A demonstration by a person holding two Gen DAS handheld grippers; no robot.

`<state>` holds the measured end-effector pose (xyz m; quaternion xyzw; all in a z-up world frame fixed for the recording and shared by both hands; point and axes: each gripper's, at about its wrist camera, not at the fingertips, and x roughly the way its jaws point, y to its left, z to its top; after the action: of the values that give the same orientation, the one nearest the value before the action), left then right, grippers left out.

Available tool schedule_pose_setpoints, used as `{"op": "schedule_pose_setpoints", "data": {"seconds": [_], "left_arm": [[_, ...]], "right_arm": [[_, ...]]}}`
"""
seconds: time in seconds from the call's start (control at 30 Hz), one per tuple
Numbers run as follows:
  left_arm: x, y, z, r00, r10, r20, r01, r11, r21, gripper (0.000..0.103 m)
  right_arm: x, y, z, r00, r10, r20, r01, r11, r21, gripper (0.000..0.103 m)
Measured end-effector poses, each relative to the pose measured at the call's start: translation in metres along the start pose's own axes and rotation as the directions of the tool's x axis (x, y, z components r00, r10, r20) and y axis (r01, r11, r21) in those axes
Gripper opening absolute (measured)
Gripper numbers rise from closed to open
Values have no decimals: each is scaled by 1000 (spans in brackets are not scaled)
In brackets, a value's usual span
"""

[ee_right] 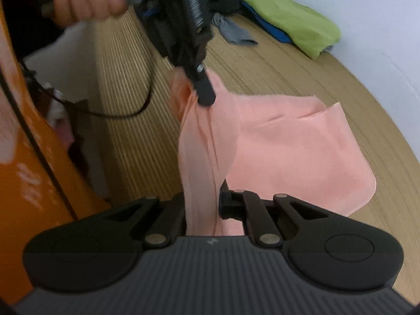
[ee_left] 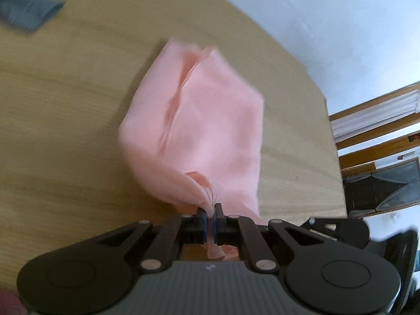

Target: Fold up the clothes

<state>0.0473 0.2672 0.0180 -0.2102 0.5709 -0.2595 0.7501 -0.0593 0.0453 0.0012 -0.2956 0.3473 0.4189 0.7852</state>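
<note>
The left gripper (ee_left: 209, 219) has its jaws drawn nearly together, pinching a bunched corner of the pink cloth (ee_left: 202, 120); a strip of the fabric passes between the pads and shows behind them. No writing can be read on either tool, only a small pale mark on each ribbed grey body. The cloth runs forward from that pinch and lies partly on the wooden table (ee_left: 65, 105), creased along its middle. A folded grey-blue garment (ee_left: 29, 10) sits well apart at the table's far left corner.

In the right wrist view, the right gripper (ee_right: 202, 204) has a hanging fold of the same cloth filling the gap between its fingers; whether the pads press it is hidden by the fabric. Left of it stands an orange surface (ee_right: 34, 197) with blurred pale lettering. Beyond, the person's hand (ee_right: 86, 0) carries the other gripper. Further right, a lime-green garment (ee_right: 288, 18) rests on the table's far edge against the wall.
</note>
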Motion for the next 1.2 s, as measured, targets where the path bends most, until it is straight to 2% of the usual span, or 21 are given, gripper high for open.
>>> {"op": "schedule_pose_setpoints", "data": {"seconds": [0.17, 0.3, 0.4, 0.47, 0.5, 0.53, 0.57, 0.6, 0.63, 0.73, 0.8, 0.87, 0.93, 1.0, 1.07, 1.13, 1.2], "left_arm": [[15, -26, 60, 996, 33, 84, -33, 999, 9, 5], [54, -42, 114, 987, 105, 118, -110, 993, 33, 6], [96, -50, 146, 971, 188, 145, -197, 979, 47, 10], [115, -46, 159, 951, 261, 164, -270, 962, 35, 14], [124, -43, 165, 939, 297, 173, -306, 952, 28, 14], [129, -40, 168, 934, 314, 170, -320, 947, 8, 13], [134, -36, 171, 929, 330, 166, -332, 943, -12, 14], [136, -32, 173, 935, 317, 158, -317, 948, -28, 14], [137, -28, 175, 941, 303, 151, -300, 953, -44, 15], [129, -30, 179, 939, 290, 184, -286, 957, -47, 18], [116, -39, 180, 924, 307, 229, -312, 950, -16, 20], [101, -50, 177, 907, 322, 271, -340, 940, 23, 25], [93, -61, 170, 913, 309, 268, -343, 935, 89, 26], [89, -73, 162, 924, 287, 252, -334, 927, 170, 28], [103, -82, 158, 935, 281, 218, -330, 913, 239, 29], [123, -87, 161, 938, 290, 190, -335, 899, 281, 30], [153, -80, 173, 945, 290, 150, -321, 904, 282, 30]], "right_arm": [[5, -90, 26, 998, 57, 35, -57, 998, -17, 6], [33, -174, 40, 993, 102, 52, -102, 995, 10, 6], [71, -222, 38, 991, 123, 50, -125, 992, 34, 6], [97, -245, 35, 991, 125, 55, -129, 989, 70, 8], [109, -259, 32, 992, 114, 60, -120, 987, 106, 10], [120, -271, 31, 994, 91, 64, -99, 985, 138, 14], [129, -282, 30, 996, 62, 67, -73, 983, 169, 25], [134, -291, 27, 997, 33, 76, -48, 978, 202, 30], [137, -299, 24, 996, 4, 87, -24, 971, 236, 36], [124, -314, 12, 987, -81, 137, 34, 947, 318, 36], [111, -318, 3, 973, -158, 166, 90, 929, 359, 36], [104, -319, 2, 950, -246, 194, 156, 908, 389, 36], [89, -315, -8, 935, -277, 222, 166, 893, 418, 37], [82, -307, -18, 951, -185, 247, 61, 897, 438, 38], [86, -296, -26, 962, -72, 263, -53, 898, 437, 36], [103, -289, -30, 968, -33, 249, -84, 892, 443, 36], [121, -282, -33, 973, -6, 230, -102, 886, 453, 36]]}}
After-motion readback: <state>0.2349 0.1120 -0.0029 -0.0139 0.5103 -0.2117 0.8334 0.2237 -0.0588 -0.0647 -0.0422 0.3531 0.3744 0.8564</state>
